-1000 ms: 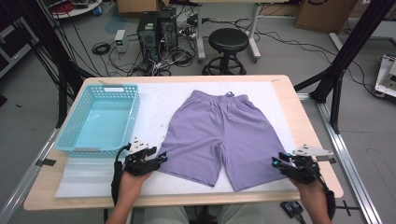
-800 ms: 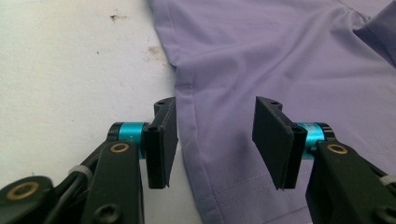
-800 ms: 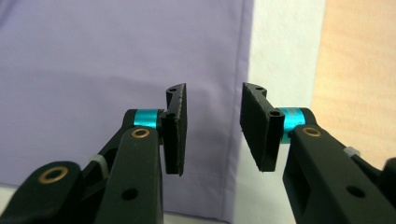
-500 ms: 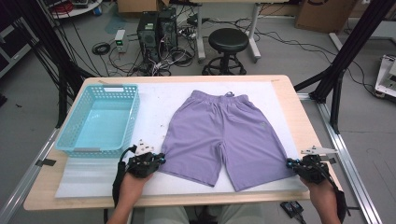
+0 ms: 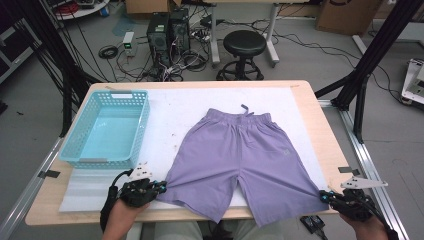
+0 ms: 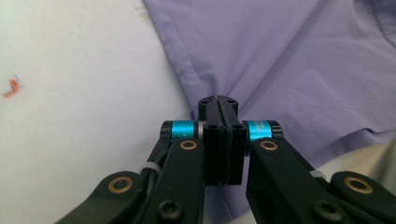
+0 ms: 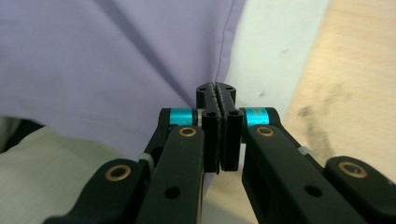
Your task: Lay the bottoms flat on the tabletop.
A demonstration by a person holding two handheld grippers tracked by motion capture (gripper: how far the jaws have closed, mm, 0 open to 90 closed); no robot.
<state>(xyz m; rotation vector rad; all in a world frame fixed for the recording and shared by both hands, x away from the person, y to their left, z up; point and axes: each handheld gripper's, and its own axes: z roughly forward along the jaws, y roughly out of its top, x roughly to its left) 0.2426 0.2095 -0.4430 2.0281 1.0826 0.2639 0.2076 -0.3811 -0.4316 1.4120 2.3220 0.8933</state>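
High view: the purple shorts (image 5: 245,160) lie flat at the middle of the bench (image 5: 310,100), waistband toward 12 o'clock, with the blue basket (image 5: 107,127) at about 9 o'clock of them. The left gripper (image 5: 161,186) sits at the shorts' 8 o'clock hem corner, its fingers (image 6: 209,112) clamped on the cloth edge. The right gripper (image 5: 325,196) is at the 4 o'clock hem corner, fingers (image 7: 208,100) likewise pinched on the fabric edge.

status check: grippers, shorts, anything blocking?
Left gripper shut on shorts hem corner. Right gripper shut on opposite hem. Shorts flat, basket clear.
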